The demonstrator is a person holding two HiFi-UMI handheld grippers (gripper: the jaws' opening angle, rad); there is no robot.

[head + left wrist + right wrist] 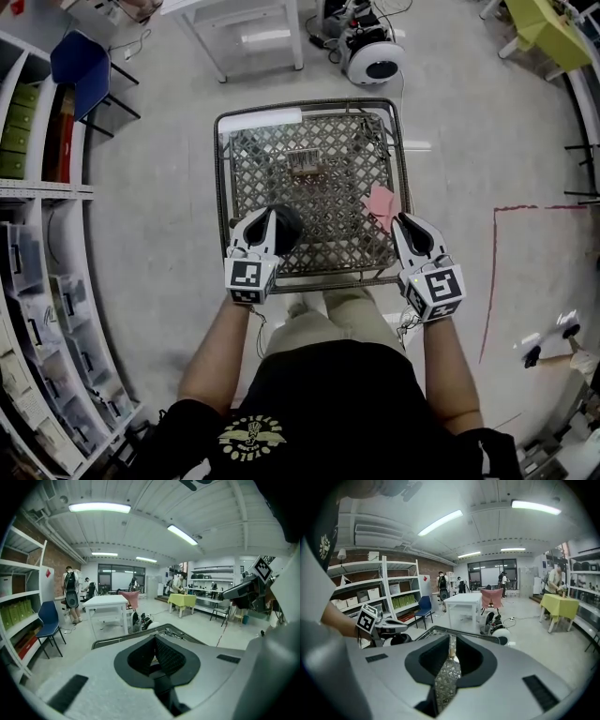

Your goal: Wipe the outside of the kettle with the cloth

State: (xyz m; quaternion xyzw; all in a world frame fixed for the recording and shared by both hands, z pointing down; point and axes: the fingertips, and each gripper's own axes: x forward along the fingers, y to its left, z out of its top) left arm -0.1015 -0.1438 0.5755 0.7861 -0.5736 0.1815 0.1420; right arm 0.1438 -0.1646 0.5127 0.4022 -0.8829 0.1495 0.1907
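Grey metal mesh-topped bench (337, 217) stands on a grey concrete floor (159, 244). Beyond it stand a white rectangular table (248, 28), a blue plastic chair (82, 66) and a white wheeled machine (373, 58). White shelving with green boxes (21, 131) at left. Red floor line (488, 281) at right.

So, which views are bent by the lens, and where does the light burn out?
Head view: strong fisheye, the shelves at the left bow into a curve; the light is fairly even. Left gripper view: black corners, and the ceiling lamp burns out white. Right gripper view: the same black corners, with a tube lamp overexposed.
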